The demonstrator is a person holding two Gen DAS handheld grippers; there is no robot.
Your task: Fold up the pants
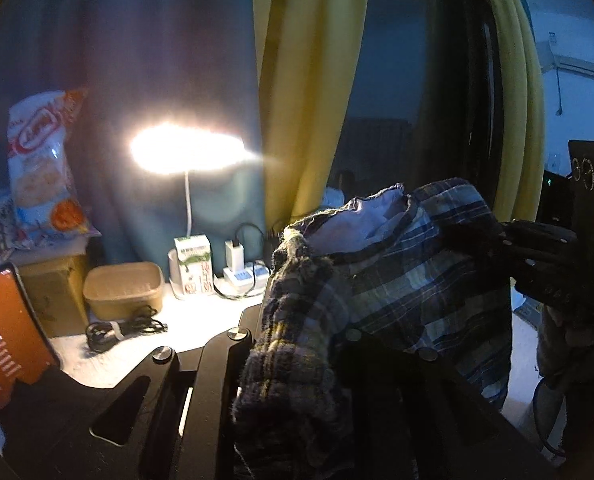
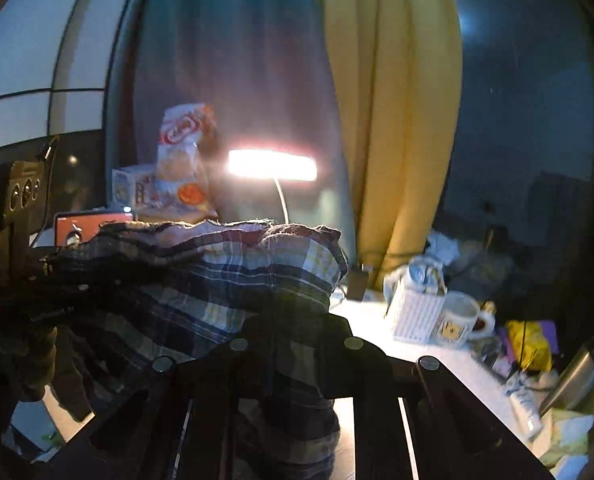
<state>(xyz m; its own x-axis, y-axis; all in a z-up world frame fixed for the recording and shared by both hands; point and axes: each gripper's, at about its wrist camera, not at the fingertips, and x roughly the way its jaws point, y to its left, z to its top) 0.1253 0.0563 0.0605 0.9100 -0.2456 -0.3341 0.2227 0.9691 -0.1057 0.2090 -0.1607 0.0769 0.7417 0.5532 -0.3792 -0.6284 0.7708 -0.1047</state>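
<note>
pants (image 1: 409, 280): plaid woven cloth, soft, matt, fuzzy ribbed waistband
left claw (image 1: 297, 344): black matt plastic, shiny metal screw heads
curtain (image 1: 309, 80): yellow cloth, matt, smooth folds
snack bag (image 1: 45, 168): glossy crinkled plastic film
tub (image 1: 123, 290): tan, matt, looks like plastic
mug (image 2: 457, 320): glazed, glossy ceramic
desk (image 1: 201, 320): white, smooth
</note>
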